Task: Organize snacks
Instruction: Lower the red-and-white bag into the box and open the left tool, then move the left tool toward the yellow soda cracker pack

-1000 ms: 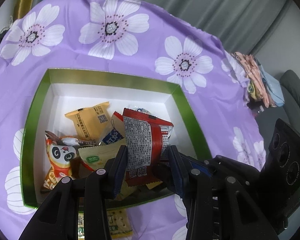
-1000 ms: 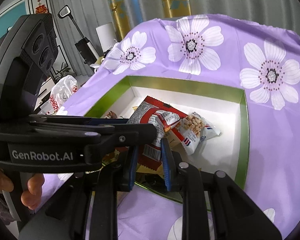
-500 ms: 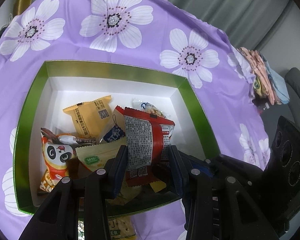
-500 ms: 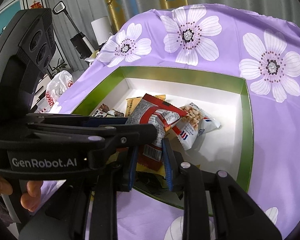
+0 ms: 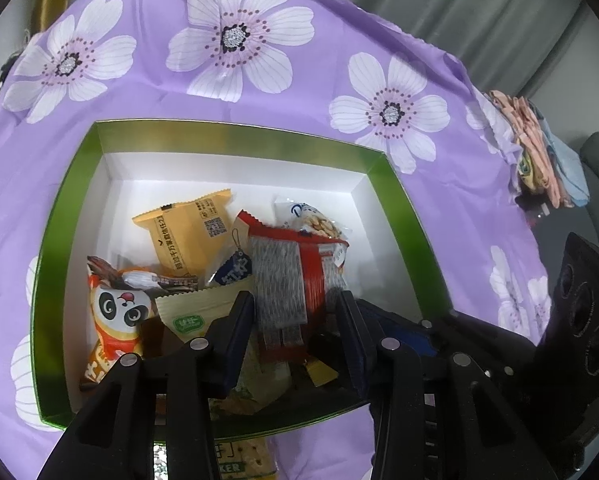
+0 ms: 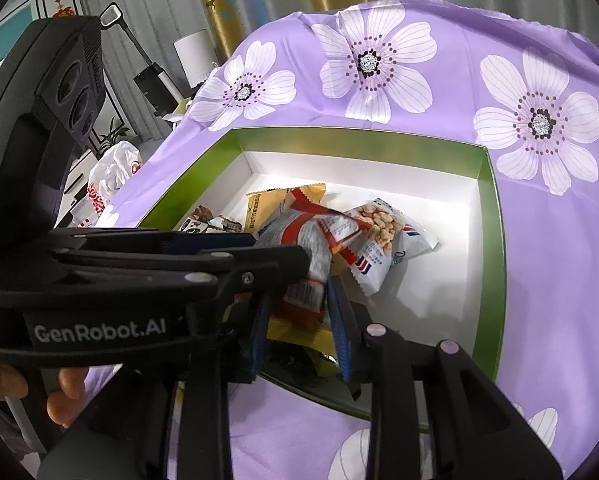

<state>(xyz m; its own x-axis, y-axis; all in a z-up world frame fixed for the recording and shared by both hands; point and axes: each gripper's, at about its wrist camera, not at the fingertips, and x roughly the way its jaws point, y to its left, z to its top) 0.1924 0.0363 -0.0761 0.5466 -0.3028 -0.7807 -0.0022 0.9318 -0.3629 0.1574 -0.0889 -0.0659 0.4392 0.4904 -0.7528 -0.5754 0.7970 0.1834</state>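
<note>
A green-rimmed white box [image 5: 235,132] on the purple flowered cloth holds several snack packets. Over its near side hangs a red and silver snack packet [image 5: 295,264], upright, with my left gripper [image 5: 294,300] shut on its lower half. In the right wrist view the same red packet [image 6: 311,240] has its lower end between the blue pads of my right gripper [image 6: 299,296]. Those jaws are opening, and a small gap shows beside the packet. The left gripper's black body [image 6: 139,256] crosses in front of the right one.
In the box lie an orange packet [image 5: 187,232], a panda packet [image 5: 115,312], a pale green packet [image 5: 195,312] and a peanut packet [image 6: 383,236]. A cracker packet [image 5: 235,460] lies outside the near rim. Folded cloths [image 5: 539,148] sit at the table's right edge.
The right gripper's pads have spread a little around the red packet's lower end. The left gripper keeps its hold on the packet, and the box sits slightly lower in both views.
</note>
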